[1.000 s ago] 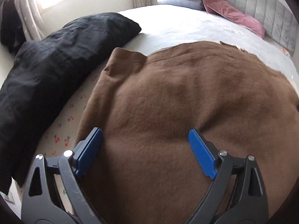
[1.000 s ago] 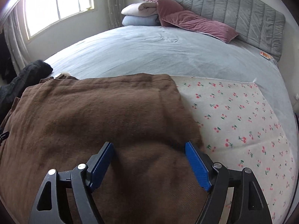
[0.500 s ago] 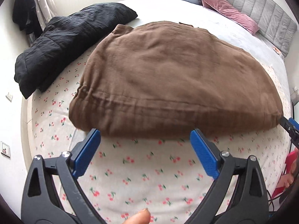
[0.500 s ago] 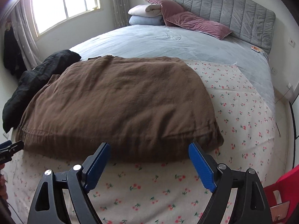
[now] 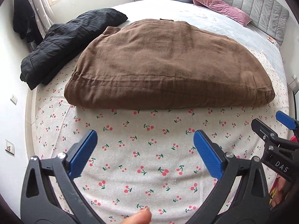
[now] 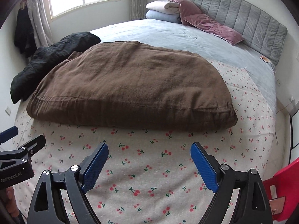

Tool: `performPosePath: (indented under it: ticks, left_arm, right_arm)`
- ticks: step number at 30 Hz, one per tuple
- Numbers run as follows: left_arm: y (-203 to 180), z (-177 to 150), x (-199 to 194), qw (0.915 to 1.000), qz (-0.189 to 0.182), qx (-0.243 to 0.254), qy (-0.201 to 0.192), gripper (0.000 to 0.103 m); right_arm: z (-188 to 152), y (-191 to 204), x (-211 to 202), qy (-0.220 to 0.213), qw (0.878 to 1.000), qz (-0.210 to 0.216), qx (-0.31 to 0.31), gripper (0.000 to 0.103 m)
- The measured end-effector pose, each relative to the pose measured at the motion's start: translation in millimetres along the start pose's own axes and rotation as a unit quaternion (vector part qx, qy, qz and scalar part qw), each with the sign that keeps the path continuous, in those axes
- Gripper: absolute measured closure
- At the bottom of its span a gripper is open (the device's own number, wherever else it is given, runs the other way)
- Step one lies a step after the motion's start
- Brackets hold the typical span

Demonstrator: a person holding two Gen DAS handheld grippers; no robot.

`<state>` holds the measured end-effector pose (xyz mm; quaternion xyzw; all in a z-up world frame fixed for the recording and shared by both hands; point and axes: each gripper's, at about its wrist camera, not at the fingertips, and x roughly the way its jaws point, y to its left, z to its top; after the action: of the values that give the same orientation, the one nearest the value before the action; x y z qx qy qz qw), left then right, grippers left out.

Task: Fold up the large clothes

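Observation:
A large brown garment (image 5: 168, 65) lies folded in a thick rectangle on the cherry-print sheet (image 5: 142, 149) of the bed; it also shows in the right wrist view (image 6: 134, 85). My left gripper (image 5: 147, 155) is open and empty, held above the sheet a short way back from the garment's near edge. My right gripper (image 6: 148, 166) is open and empty, likewise above the sheet in front of the garment. The right gripper shows at the right edge of the left wrist view (image 5: 276, 138), and the left gripper at the left edge of the right wrist view (image 6: 16, 149).
A black garment (image 5: 69, 41) lies crumpled left of the brown one, touching its far left corner. Pink pillows (image 6: 209, 26) and folded bedding (image 6: 164, 11) sit by the grey headboard (image 6: 243, 22). A red object (image 6: 284, 190) stands at the lower right. Grey sheet (image 6: 177, 39) covers the far bed.
Both grippers have pulled back from over the brown garment toward the foot of the bed. The garment now lies flat and free in front of them.

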<state>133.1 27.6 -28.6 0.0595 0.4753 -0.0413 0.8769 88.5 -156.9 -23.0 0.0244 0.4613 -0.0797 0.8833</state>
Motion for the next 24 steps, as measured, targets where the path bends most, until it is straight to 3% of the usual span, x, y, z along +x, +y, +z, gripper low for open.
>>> performPosePath:
  ticks: [24]
  left_arm:
    - [5,-7,4,0.9999,-0.007,-0.007,0.010,0.001]
  right_arm:
    - [-3,9,2,0.001,1.000,-0.007,-0.015,0.012]
